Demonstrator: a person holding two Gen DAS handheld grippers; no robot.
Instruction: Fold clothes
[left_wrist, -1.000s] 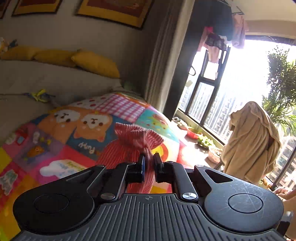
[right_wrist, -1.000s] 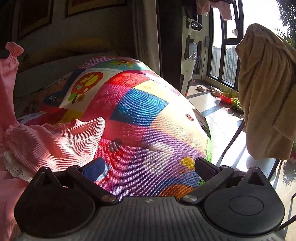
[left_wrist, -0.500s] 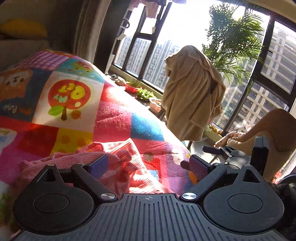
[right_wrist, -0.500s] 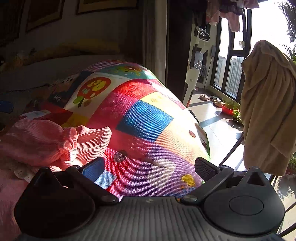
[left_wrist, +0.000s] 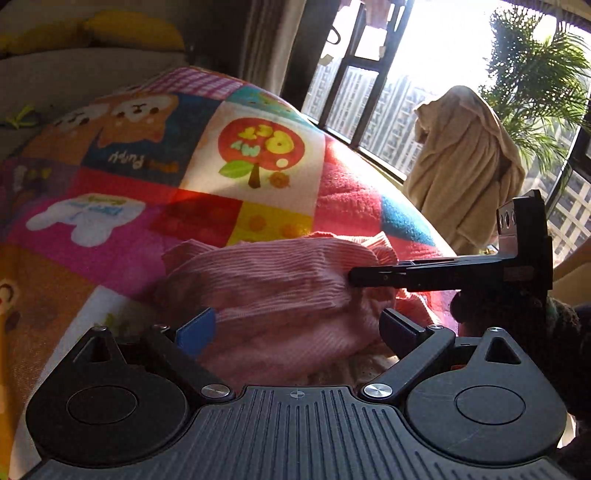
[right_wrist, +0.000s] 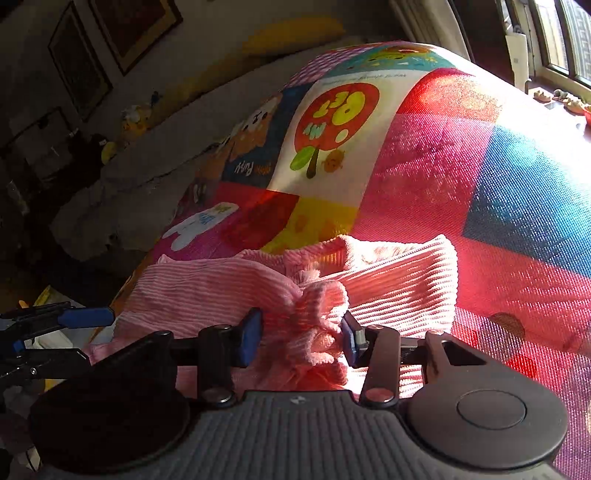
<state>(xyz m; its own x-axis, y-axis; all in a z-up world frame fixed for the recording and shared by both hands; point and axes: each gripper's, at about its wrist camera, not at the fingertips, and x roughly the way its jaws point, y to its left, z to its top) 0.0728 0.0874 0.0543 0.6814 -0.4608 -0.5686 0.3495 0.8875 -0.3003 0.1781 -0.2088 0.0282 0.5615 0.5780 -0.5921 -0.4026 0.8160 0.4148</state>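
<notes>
While a pink ribbed garment lies bunched in a loose heap on a brightly coloured patchwork blanket spread over a bed, two hand-held claws work at it from the near edge. In the right wrist view, the right claw has just been closing and now pinches a gathered fold of the pink cloth between its blue pads. From the left wrist view that same claw reaches in sideways from the right and bites the heap's right end. The left claw hovers with its jaws spread wide; they have just been opening, the cloth lies between them, and neither pad presses on it. Judging by the rumpled, uneven layers, with no flat panel or clean crease to be seen, the folding seems at an early stage: the garment probably needs to be lifted, spread smooth and then folded. A beige cloth hangs draped by the sunny window beyond.
</notes>
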